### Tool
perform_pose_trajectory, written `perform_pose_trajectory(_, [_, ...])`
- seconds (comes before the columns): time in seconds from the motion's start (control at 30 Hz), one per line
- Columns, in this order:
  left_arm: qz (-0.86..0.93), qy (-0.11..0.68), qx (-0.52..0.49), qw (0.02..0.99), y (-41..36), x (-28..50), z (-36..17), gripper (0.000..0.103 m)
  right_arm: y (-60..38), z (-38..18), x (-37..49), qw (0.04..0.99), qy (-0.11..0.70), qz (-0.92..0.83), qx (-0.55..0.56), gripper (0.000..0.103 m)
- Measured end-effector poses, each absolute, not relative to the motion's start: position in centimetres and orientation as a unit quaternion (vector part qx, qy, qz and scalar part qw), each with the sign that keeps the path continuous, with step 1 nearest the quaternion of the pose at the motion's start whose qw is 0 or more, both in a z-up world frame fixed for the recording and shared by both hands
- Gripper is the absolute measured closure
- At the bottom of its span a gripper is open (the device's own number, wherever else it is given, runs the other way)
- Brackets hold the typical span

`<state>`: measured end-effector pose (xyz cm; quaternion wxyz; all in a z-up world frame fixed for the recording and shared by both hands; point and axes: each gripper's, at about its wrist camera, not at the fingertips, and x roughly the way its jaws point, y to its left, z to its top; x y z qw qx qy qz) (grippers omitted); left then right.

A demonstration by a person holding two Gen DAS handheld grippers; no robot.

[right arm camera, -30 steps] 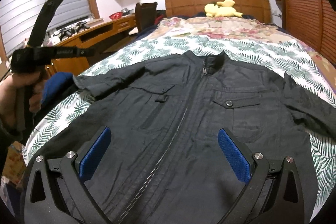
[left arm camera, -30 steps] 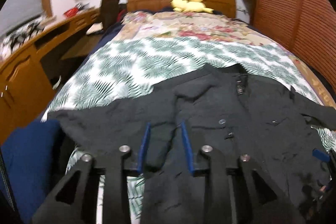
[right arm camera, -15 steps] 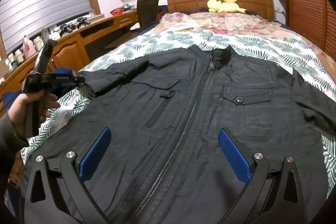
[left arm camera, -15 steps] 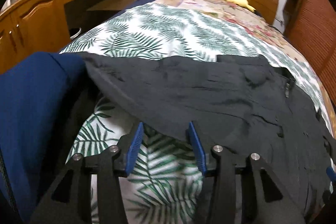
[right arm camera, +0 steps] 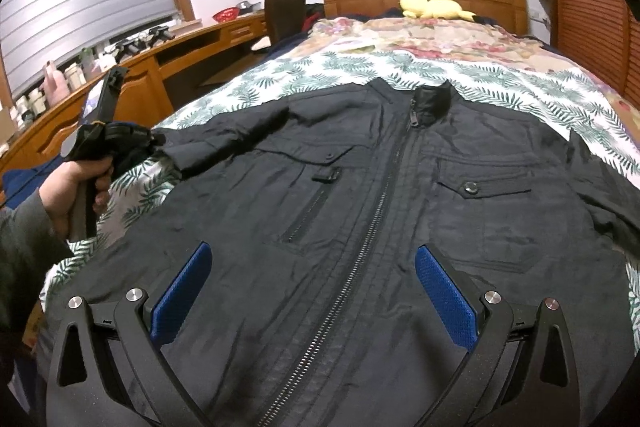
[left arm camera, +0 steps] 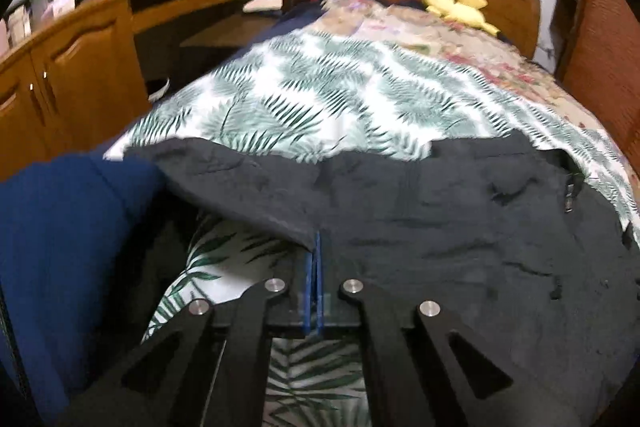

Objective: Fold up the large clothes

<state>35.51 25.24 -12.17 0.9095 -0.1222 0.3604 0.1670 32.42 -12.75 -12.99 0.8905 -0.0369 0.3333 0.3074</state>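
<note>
On the bed (right arm camera: 520, 75) a black jacket (right arm camera: 360, 187) lies front up, collar toward the headboard, with the left claw (left arm camera: 314, 259) pinching the lower edge of its outstretched sleeve (left arm camera: 248, 195) while the right claw (right arm camera: 312, 287) hovers spread over the zipped hem.

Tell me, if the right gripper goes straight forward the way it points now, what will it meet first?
Probably the black jacket: the open right gripper points down at its front, near the zipper. Depth is unclear.

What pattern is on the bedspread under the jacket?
Green palm-leaf fronds on white; the bedspread shows best in the left wrist view, beyond the black jacket.
</note>
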Motion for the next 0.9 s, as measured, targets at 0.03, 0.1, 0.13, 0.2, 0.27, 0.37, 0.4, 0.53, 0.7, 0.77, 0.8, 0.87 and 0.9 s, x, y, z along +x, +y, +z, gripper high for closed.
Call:
perform_pose_trajectory(0.03, [0.161, 0.355, -0.115, 0.914, 24.6, 35.4, -11.6, 0.103, -13.1, -12.8, 32.4, 0.892, 0.332, 0.305, -0.034, 0.0])
perform_pose_trajectory(0.1, [0.139, 0.344, -0.097, 0.924, 22.3, 35.4, -9.9, 0.103, -13.8, -12.4, 32.3, 0.894, 0.328, 0.303, -0.03, 0.0])
perform_pose_trajectory(0.13, [0.128, 0.339, -0.09, 0.928, 21.3, 35.4, -9.1, 0.103, -14.1, -12.2, 32.2, 0.896, 0.326, 0.302, -0.028, 0.0])
perform_pose_trajectory(0.2, [0.093, 0.328, -0.066, 0.938, 17.8, 35.3, -7.0, 0.103, -14.7, -11.7, 32.0, 0.899, 0.321, 0.298, -0.025, 0.0])
perform_pose_trajectory(0.27, [0.053, 0.321, -0.046, 0.944, 14.3, 34.9, -5.4, 0.103, -15.5, -11.2, 31.8, 0.901, 0.316, 0.295, -0.022, 0.0])
perform_pose_trajectory(0.37, [0.016, 0.32, -0.004, 0.947, 10.0, 34.5, -4.3, 0.103, -16.4, -10.5, 31.7, 0.905, 0.309, 0.292, -0.018, 0.0])
perform_pose_trajectory(0.4, [0.009, 0.327, 0.007, 0.945, 8.7, 34.4, -4.4, 0.103, -16.7, -10.3, 31.6, 0.906, 0.306, 0.29, -0.019, 0.0])
perform_pose_trajectory(0.53, [-0.014, 0.363, 0.014, 0.931, 7.6, 34.2, -5.0, 0.092, -17.4, -9.6, 31.4, 0.91, 0.299, 0.285, -0.02, 0.0])
perform_pose_trajectory(0.7, [-0.034, 0.378, 0.006, 0.925, 7.4, 30.7, -5.7, 0.076, -17.7, -9.0, 31.3, 0.913, 0.293, 0.283, -0.02, 0.0])
perform_pose_trajectory(0.77, [-0.039, 0.384, 0.004, 0.922, 7.7, 29.3, -5.9, 0.073, -17.8, -9.0, 31.4, 0.913, 0.293, 0.282, -0.018, 0.0])
perform_pose_trajectory(0.8, [-0.037, 0.384, 0.005, 0.923, 8.1, 28.4, -6.0, 0.072, -17.7, -8.9, 31.5, 0.913, 0.293, 0.283, -0.017, 0.0])
perform_pose_trajectory(0.87, [-0.024, 0.374, 0.002, 0.927, 9.0, 27.1, -5.8, 0.069, -17.5, -9.0, 31.6, 0.913, 0.294, 0.284, -0.018, 0.0])
perform_pose_trajectory(0.9, [-0.019, 0.369, -0.002, 0.929, 9.6, 26.8, -5.7, 0.068, -17.5, -9.1, 31.5, 0.913, 0.293, 0.284, -0.02, 0.0])
